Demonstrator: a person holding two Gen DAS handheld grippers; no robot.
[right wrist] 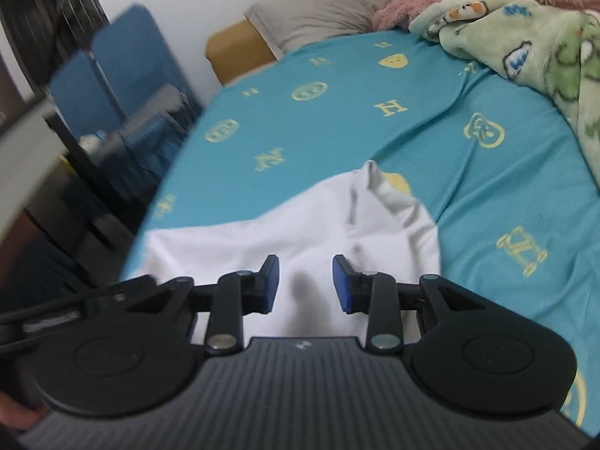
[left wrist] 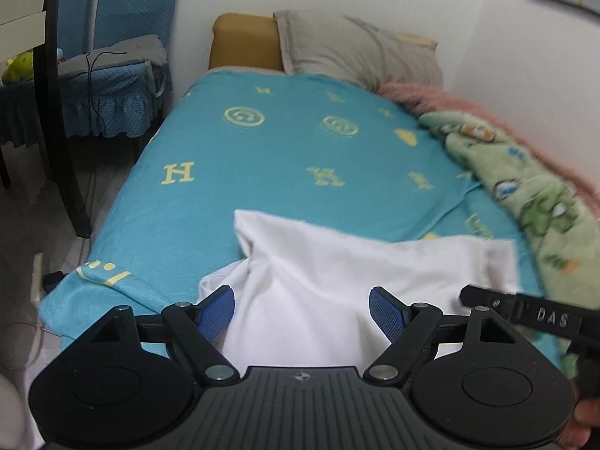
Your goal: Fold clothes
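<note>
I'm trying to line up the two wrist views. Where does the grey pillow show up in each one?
Left wrist view: the grey pillow sits top centre, against the wall at the far end of the bed.
Right wrist view: it is at the top edge, slightly right of centre.
Shared landmark: the white garment lies on the turquoise sheet beyond each gripper's open fingers.

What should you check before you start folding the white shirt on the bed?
1. Left tongs open: ok.
2. Right tongs open: ok.
3. White shirt lies on the teal bedspread: ok.
4. Shirt spread flat: not ok, it is bunched with creases.
5. Green blanket off the shirt: ok in the right wrist view.
6. Tongs touching the cloth: cannot tell.
</note>
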